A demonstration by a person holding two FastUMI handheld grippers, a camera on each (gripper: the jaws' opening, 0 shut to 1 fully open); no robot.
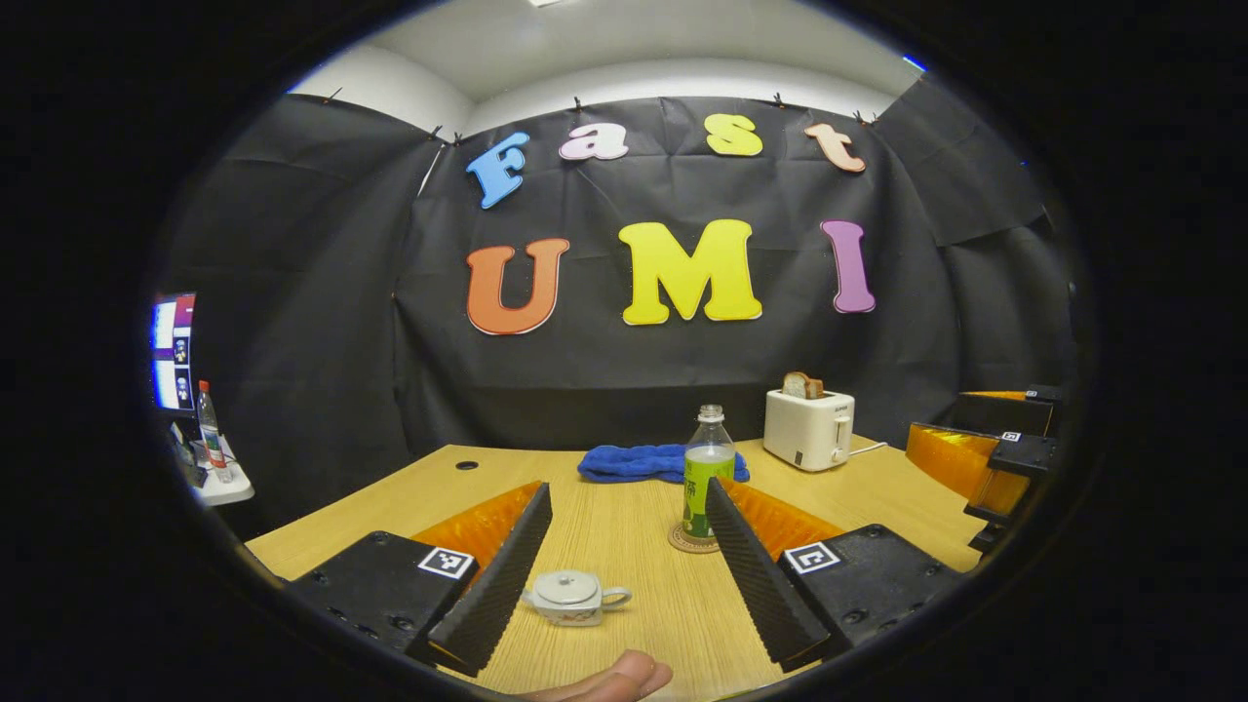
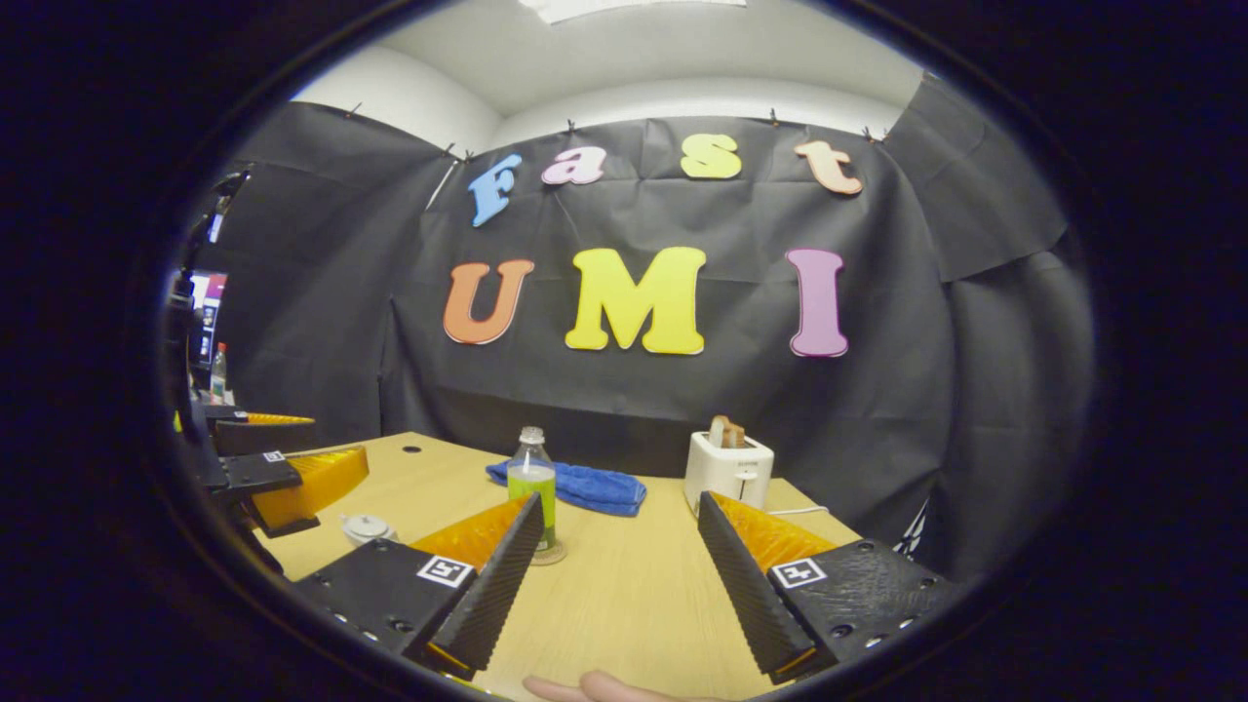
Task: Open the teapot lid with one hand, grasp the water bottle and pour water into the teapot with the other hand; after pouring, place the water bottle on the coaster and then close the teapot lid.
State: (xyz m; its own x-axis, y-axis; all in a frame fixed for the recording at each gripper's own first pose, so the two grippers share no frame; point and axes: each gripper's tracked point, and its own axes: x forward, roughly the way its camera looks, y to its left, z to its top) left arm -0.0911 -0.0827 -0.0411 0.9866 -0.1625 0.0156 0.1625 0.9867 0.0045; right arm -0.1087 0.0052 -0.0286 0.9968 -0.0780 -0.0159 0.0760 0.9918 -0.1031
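A small white teapot [image 1: 573,597] with its lid on sits on the wooden table [image 1: 624,526], low between my left gripper's fingers. My left gripper [image 1: 629,570] is open and holds nothing. Beyond it a clear water bottle [image 1: 707,474] with a green label stands upright on a round coaster [image 1: 686,541]. In the right gripper view the same bottle [image 2: 533,487] stands by the left finger, and the teapot [image 2: 367,528] lies farther left. My right gripper [image 2: 614,575] is open above bare table. The left gripper [image 2: 283,478] shows at the far left there.
A blue cloth [image 1: 643,462] lies at the back of the table. A white toaster [image 1: 808,427] with bread in it stands at the back right, its cord trailing right. A fingertip [image 1: 614,680] shows at the bottom edge. A side shelf [image 1: 219,483] with a bottle is off left.
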